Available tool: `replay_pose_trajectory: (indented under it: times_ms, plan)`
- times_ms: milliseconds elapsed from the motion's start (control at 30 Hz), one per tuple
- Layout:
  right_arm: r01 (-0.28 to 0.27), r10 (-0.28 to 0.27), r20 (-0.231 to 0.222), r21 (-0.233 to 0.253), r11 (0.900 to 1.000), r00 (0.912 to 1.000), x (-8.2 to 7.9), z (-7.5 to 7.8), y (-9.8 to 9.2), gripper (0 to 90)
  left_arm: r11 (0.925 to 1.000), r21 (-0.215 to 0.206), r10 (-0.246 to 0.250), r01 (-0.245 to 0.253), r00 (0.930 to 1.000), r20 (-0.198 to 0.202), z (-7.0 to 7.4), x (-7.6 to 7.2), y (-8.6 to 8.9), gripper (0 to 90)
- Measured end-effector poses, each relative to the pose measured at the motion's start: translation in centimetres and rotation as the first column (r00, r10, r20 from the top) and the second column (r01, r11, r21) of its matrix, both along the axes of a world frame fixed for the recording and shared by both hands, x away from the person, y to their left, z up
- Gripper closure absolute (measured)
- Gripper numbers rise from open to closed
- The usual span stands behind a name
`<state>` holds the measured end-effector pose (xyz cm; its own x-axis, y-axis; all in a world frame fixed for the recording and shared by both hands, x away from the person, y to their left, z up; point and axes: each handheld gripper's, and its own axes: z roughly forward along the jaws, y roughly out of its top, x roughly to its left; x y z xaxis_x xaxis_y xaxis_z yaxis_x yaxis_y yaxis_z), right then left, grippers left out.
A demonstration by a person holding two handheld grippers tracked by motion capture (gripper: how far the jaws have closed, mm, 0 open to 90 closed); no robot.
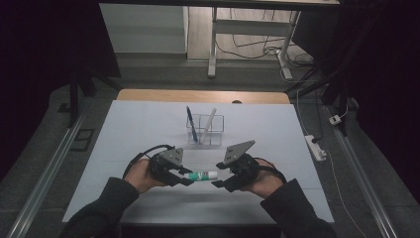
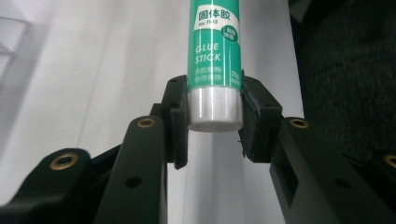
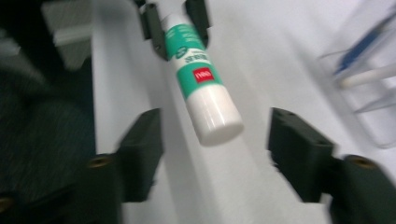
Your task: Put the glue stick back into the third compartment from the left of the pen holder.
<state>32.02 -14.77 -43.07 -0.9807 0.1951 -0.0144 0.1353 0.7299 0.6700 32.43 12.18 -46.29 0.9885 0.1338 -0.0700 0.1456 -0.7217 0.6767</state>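
Though smooth, cylindrical glue stick (image 2: 214,56) clamped.

Only readable stuff here is on the glue stick (image 2: 214,56). In the left gripper view its green label has a white panel up top with the Chinese characters 固体胶, and a small line under it that looks like "No.7" plus more digits, too small to be sure. Below that, in pale letters on the green, "GLUE STICK" on two lines. Then a few more lines of tiny Chinese print I can't make out, and something like "21g" at the lower right. In the right gripper view the label (image 3: 196,65) shows a small red logo patch, blurred, unreadable.
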Motion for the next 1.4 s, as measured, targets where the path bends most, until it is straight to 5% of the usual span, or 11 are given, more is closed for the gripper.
replay_pose_trajectory:
  times_ms: [100, 233, 367, 633, 733, 833, 967, 1100, 1400]
  plan:
    - [0.063, -0.063, -0.006, 0.076, 0.995, 0.998, 0.5, 0.3, -0.7, 20.0, 0.9956, -0.072, 0.058, -0.059, 0.9982, -0.017, 0.4, 0.0, 0.8, 66.3]
    - [0.144, -0.146, 0.006, 0.103, 0.984, 0.9893, 0.8, 0.2, -1.1, 7.5, 0.9838, -0.145, 0.099, -0.105, 0.9939, -0.049, 0.7, -0.2, 1.5, 66.3]
    - [0.177, -0.177, -0.015, 0.159, 0.971, 0.9841, 0.9, 0.3, -1.4, 0.4, 0.9599, -0.224, 0.157, -0.169, 0.9851, -0.07, 0.9, -0.8, 1.8, 66.2]
    - [0.221, -0.203, -0.094, 0.266, 0.938, 0.9747, 1.0, 1.5, -2.0, 0.1, 0.8996, -0.347, 0.256, -0.265, 0.964, -0.072, 0.9, -2.4, 1.5, 66.2]
    - [0.216, -0.19, -0.114, 0.297, 0.93, 0.975, 0.8, 1.7, -1.8, 0.1, 0.8847, -0.377, 0.271, -0.275, 0.9604, -0.064, 0.8, -3.0, 1.2, 66.2]
    - [0.224, -0.184, -0.147, 0.334, 0.916, 0.9719, 0.7, 1.9, -1.4, 0.2, 0.8851, -0.384, 0.261, -0.263, 0.9635, -0.059, 0.7, -3.2, 0.8, 66.2]
    - [0.205, -0.169, -0.133, 0.336, 0.92, 0.9766, 0.2, 2.1, -0.7, 16.9, 0.8938, -0.377, 0.24, -0.243, 0.9692, -0.056, 0.7, -3.2, 0.5, 66.2]
    - [0.211, -0.141, -0.21, 0.362, 0.908, 0.9675, 0.7, 1.9, -0.7, 36.6, 0.9, -0.373, 0.226, -0.226, 0.9731, -0.044, 0.6, -3.3, 0.4, 66.2]
    - [0.202, -0.085, -0.297, 0.39, 0.898, 0.9512, 1.2, 1.4, -1.1, 53.2, 0.9137, -0.359, 0.202, -0.191, 0.9794, -0.008, 0.4, -3.4, 0.1, 66.1]
